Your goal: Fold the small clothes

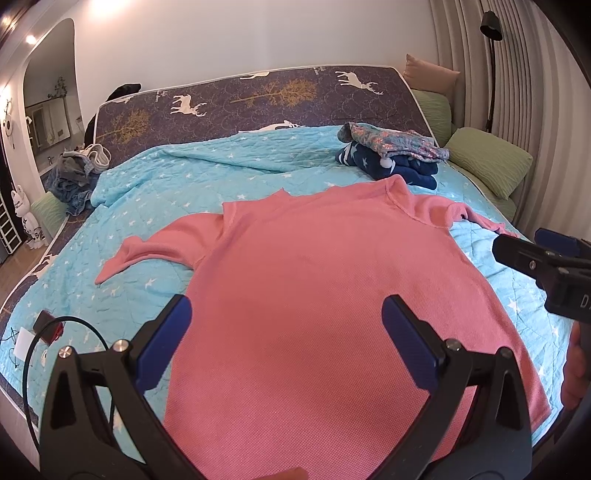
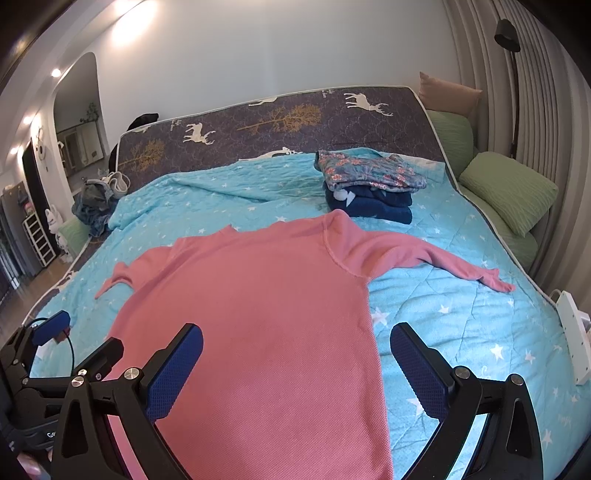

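Pink long-sleeved top (image 1: 332, 295) lies flat, unfolded, sleeves out, on bed (image 1: 207, 184). Folded stack (image 2: 369, 184) behind it. Left hand-held gripper (image 1: 286, 341) and right hand-held gripper (image 2: 295, 369) released, hovering over hem. Folding not begun.

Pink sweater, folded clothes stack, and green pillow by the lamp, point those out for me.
pink sweater (image 1: 325, 295), left wrist view, on the middle of its body.
folded clothes stack (image 2: 369, 186), right wrist view, on the floral top piece.
green pillow (image 2: 509, 192), right wrist view, on its upper face.

White walls (image 1: 221, 37), floor lamp (image 2: 508, 35), ribbed headboard (image 2: 546, 122).
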A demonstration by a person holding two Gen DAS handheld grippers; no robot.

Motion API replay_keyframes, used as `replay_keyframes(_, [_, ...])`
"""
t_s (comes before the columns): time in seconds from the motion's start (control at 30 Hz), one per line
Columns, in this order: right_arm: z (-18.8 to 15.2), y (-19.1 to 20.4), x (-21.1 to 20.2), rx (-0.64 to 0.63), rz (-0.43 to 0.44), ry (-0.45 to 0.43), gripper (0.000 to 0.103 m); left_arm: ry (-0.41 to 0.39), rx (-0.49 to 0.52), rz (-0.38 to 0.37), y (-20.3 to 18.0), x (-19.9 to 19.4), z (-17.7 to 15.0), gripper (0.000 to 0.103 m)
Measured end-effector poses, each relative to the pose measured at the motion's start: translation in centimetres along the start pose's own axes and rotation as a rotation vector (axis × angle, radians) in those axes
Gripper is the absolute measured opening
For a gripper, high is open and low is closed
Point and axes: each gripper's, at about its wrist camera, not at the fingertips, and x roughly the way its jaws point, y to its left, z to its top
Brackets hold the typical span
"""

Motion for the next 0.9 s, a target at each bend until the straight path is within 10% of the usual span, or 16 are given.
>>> replay_keyframes(0.9, [-0.32, 0.24, 0.42, 0.005, 0.003, 0.022, 0.103, 0.027, -0.018, 0.009, 0.68, 0.66, 0.10, 0.102])
